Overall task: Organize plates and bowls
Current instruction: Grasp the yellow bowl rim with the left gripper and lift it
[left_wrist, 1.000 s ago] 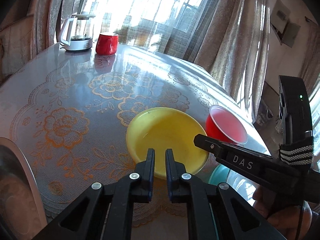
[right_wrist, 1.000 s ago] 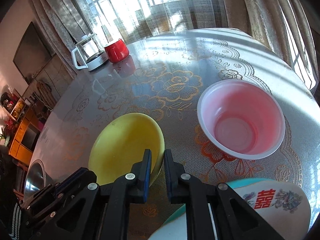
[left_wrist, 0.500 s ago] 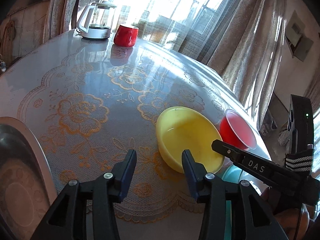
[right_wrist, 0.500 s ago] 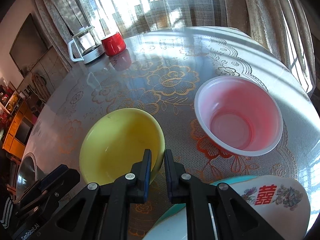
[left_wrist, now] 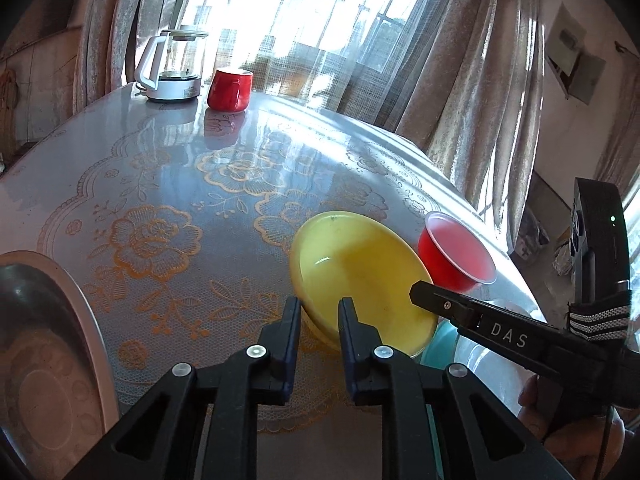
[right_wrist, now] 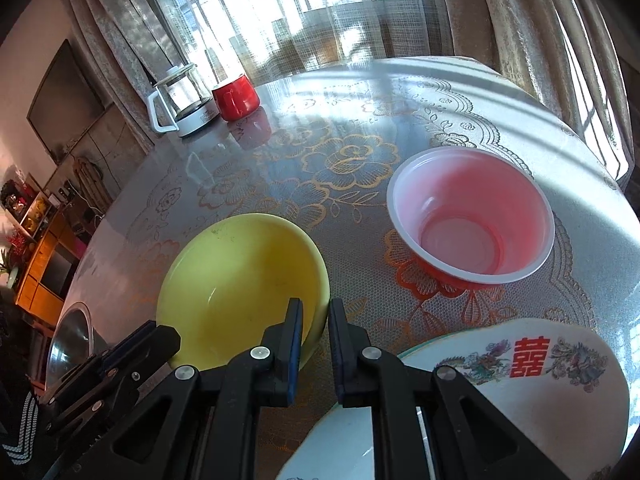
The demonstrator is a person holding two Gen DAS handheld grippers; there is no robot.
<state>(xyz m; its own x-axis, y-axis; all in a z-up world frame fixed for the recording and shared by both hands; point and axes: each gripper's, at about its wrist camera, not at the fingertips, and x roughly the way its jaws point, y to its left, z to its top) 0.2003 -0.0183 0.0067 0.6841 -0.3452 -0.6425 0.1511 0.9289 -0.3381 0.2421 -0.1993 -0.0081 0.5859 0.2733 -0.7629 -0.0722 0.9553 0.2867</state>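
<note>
The yellow bowl (left_wrist: 360,272) sits toward the near right of the table, and both tools grip its near rim. The left gripper (left_wrist: 318,316) has just been closing, with the rim's left part now pinched between its jaws. The right gripper (right_wrist: 316,320) is clamped on the rim further right.

Both grips are thin pinches on a smooth, curved wall. If the hands lift or pull unevenly, the bowl could twist out, tip, or drop onto the printed plate (right_wrist: 560,392) lying nearest. A swing to the right could knock the light red plastic bowl (right_wrist: 468,220) just beside it. A steel bowl (left_wrist: 36,340) waits at the near left.

The round table (left_wrist: 180,160) has a glossy cover over a lace pattern, so it is probably slippery. A kettle (left_wrist: 168,68) and a red mug (left_wrist: 230,90) stand at the far edge, before curtains (left_wrist: 460,80) and a bright window.
</note>
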